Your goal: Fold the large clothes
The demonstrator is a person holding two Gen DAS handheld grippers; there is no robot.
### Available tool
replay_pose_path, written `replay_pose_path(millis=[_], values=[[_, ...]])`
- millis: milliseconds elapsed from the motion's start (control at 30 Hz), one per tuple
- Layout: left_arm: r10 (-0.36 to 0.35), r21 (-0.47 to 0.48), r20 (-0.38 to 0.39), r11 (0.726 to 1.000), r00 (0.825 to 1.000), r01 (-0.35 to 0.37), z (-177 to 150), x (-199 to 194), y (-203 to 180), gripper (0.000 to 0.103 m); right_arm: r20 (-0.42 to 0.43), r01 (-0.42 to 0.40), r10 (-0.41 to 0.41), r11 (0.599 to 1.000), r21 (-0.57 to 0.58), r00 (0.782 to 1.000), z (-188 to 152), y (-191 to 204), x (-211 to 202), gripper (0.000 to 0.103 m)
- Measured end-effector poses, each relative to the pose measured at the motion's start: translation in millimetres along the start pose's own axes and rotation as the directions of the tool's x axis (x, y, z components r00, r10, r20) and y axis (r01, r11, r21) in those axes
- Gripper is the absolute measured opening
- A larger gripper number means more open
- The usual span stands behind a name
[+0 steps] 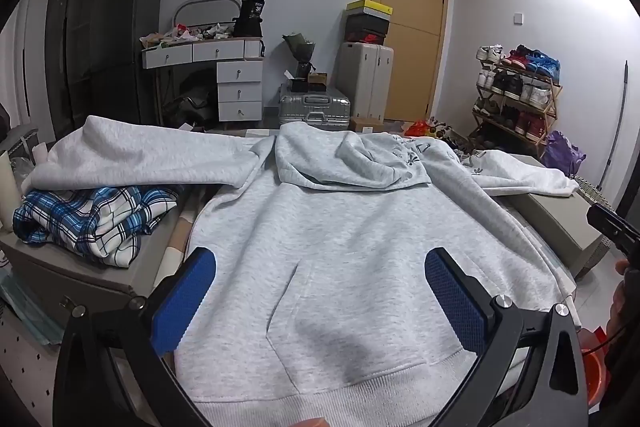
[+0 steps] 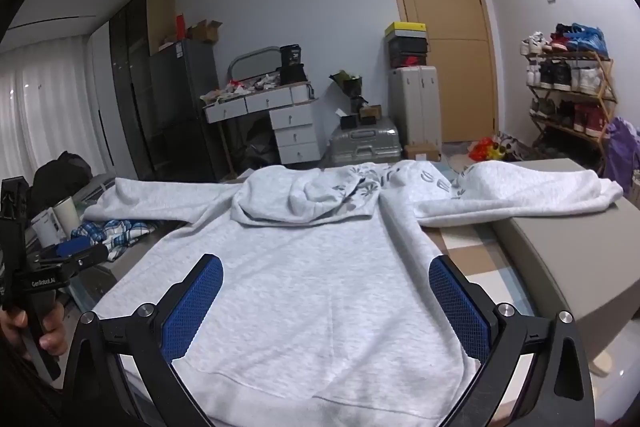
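While spread, both hand-held grippers [image 1: 320, 291] hover.

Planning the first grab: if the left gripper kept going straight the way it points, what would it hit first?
Most likely the grey hoodie: the open left gripper tilts down toward its front, around the pouch pocket. Exact depth is unclear.

Dim, cool and even indoors, brightest at the white curtains [image 2: 44, 107] far left. Soft shadow on the grey hoodie [image 1: 340, 339] near the hem. Strong fisheye bending, black vignette in corners. Mostly sharp, slightly grainy.
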State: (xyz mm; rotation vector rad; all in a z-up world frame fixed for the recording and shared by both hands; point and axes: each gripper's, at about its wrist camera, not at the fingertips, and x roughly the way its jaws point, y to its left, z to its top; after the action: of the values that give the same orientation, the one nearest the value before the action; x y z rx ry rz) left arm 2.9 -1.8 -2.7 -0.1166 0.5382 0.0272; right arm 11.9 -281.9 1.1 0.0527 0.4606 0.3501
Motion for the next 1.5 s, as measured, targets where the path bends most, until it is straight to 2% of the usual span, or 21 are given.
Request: replay_pose_path(millis=[867,1000,1167,1300,1367,1500], values=[[-0.029,0.026,-0.045,0.999,0.999,0.030,6,21,3,0.102,0.011,0.017,-0.017,0.998,0.061,1.000,1,-11,11,0.103],[-0.061,0.023,-0.036,0.998,0.997,0.062,15,21,3,0.102,0.029,0.025,-0.027,0.998,0.059,0.999,7,-12,6,0.103],[-0.121,0.031,-0.005,0.992,0.993,0.121,42,7,5,0.102,0.078,0.006,-0.009,1.000,0.030,0.997,41,-8,-18,0.103],[-0.177,0.019,0.016,0.984,0.984,0.177,70,-6,13,0.102,0.126,0.053,-0.051,0.999,-0.008,0.991,79,-2,-44,0.103],[-0.207,0.019,0.050,0.978,0.977,0.206,88,-19,19,0.102,0.149,0.076,-0.076,0.997,0.004,0.986,102,-3,-58,0.103],[-0.206,0.026,0.101,0.979,0.973,0.204,124,-36,35,0.102,0.184,0.061,-0.072,0.996,0.065,0.980,135,-11,-74,0.103]])
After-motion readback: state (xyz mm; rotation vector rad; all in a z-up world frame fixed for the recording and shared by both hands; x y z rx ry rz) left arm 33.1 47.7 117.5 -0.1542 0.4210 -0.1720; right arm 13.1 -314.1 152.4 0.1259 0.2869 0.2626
